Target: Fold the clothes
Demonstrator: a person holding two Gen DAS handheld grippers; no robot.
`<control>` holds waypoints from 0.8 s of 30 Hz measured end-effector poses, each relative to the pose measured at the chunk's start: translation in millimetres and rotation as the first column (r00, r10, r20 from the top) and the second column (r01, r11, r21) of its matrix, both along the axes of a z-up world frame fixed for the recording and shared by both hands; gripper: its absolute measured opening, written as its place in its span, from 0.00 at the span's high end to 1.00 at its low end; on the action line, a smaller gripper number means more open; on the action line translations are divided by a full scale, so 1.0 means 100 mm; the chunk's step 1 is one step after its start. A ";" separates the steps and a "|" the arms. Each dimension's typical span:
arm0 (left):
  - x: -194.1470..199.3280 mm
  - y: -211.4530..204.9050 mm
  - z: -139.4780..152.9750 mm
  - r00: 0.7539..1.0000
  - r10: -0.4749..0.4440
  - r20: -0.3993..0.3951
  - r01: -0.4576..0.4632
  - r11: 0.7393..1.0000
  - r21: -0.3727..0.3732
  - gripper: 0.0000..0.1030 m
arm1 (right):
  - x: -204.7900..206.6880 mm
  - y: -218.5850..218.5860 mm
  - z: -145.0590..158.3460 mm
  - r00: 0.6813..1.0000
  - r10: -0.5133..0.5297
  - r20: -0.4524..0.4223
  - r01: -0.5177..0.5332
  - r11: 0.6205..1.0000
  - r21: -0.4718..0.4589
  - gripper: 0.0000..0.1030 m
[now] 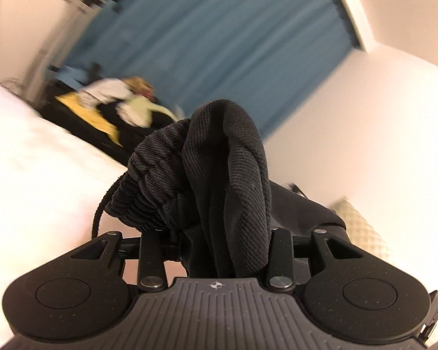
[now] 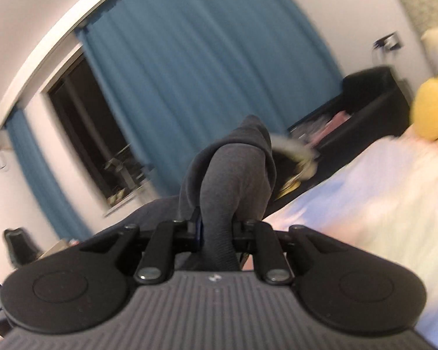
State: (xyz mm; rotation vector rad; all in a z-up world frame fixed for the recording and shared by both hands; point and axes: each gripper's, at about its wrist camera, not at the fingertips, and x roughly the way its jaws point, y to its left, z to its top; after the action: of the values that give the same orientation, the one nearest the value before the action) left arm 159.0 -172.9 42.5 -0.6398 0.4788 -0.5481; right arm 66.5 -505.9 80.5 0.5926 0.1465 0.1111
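Both grippers raised, cameras tilted toward the blue curtain (image 2: 189, 67); backgrounds blurred.

Left gripper (image 1: 219, 233): clamped on a thick bunch of the black garment (image 1: 219, 157), ribbed band and a loose drawstring showing. Cloth piles above the jaws and hides the fingertips.

Right gripper (image 2: 217, 230): clamped on another fold of what looks like the same garment, seen grey here. The rest hangs out of view below, over or near the white bed (image 2: 379, 204).

Risks, as judged:
- Each grip takes a wad, not a clean edge, so the garment may spread crooked when laid down.
- Layers could slide out of the left jaws under the hanging weight.
- The drawstring may snag on the linkage.
- With the cloth masking both cameras, the set-down on the bed is nearly blind; it may land bunched or partly off the edge.
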 end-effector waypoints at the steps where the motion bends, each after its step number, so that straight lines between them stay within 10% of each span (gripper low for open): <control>1: 0.04 -0.19 0.03 1.000 -0.024 0.004 0.024 1.000 -0.003 0.59 | -0.04 -0.19 0.00 1.000 -0.026 -0.001 0.026 1.000 -0.007 0.84; 13: 0.52 -1.87 -0.95 0.966 -0.240 -0.100 0.250 0.963 0.103 0.59 | -0.12 -1.69 -1.23 0.957 -0.231 -0.174 0.237 0.971 0.020 0.84; 24: 0.70 -1.95 -1.66 0.946 -0.312 -0.091 0.325 0.920 0.221 0.54 | -0.03 -1.82 -2.35 0.915 -0.257 -0.311 0.308 0.943 0.128 0.80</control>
State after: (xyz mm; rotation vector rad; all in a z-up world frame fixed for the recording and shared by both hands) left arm 229.0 -367.8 -123.9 -0.3515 0.6950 -0.7711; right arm 63.9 -687.8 -154.9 0.7986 0.3372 -0.2510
